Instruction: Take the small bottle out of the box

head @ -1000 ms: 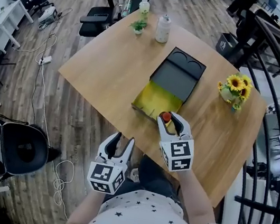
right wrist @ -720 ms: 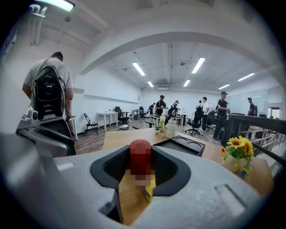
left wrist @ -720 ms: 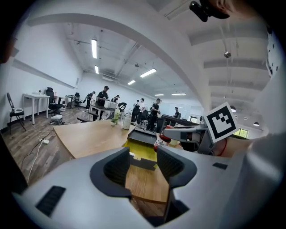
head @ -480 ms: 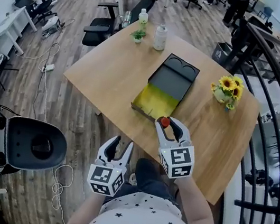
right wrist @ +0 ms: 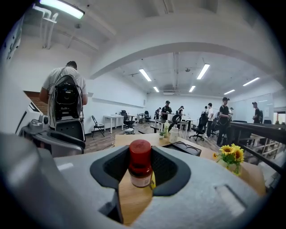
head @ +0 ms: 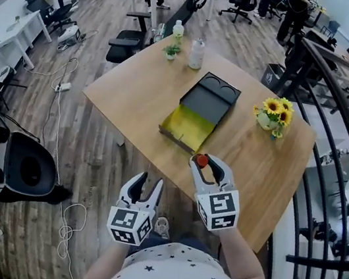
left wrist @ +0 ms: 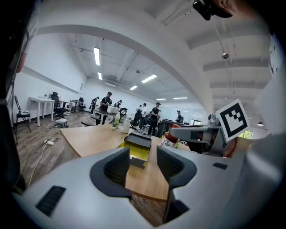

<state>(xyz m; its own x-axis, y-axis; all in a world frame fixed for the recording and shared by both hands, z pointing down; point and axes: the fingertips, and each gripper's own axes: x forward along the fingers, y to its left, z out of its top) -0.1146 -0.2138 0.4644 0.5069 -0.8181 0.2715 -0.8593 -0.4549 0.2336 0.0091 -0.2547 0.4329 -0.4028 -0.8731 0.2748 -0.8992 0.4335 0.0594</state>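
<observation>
Right tool (head: 209, 165) is clamped on the small bottle (right wrist: 140, 167): both pads press its sides, red cap up, pale label facing me, bottle upright between the jaws. The bottle is out of the box (head: 200, 110) and held in the air over the near edge of the table (head: 136, 89), just off the box's near end and not touching it. The box lies open on the middle of the table, with a yellow tray toward me and a black lid (head: 210, 95) folded back on the far side; the lid has two round hollows at its far end. I cannot make out whether anything lies in the yellow part. Left tool (head: 147, 184) has its jaws apart with nothing between them. I hold it low and close to my body, off the table edge and over the wooden floor (head: 86, 147), well apart from the box. On the far side of the table stand a white bottle (head: 196, 54), a green-capped bottle (head: 178, 30) and a small potted plant (head: 171, 51), close together. A pot of sunflowers (head: 271, 112) stands to the right of the box, apart from it.
</observation>
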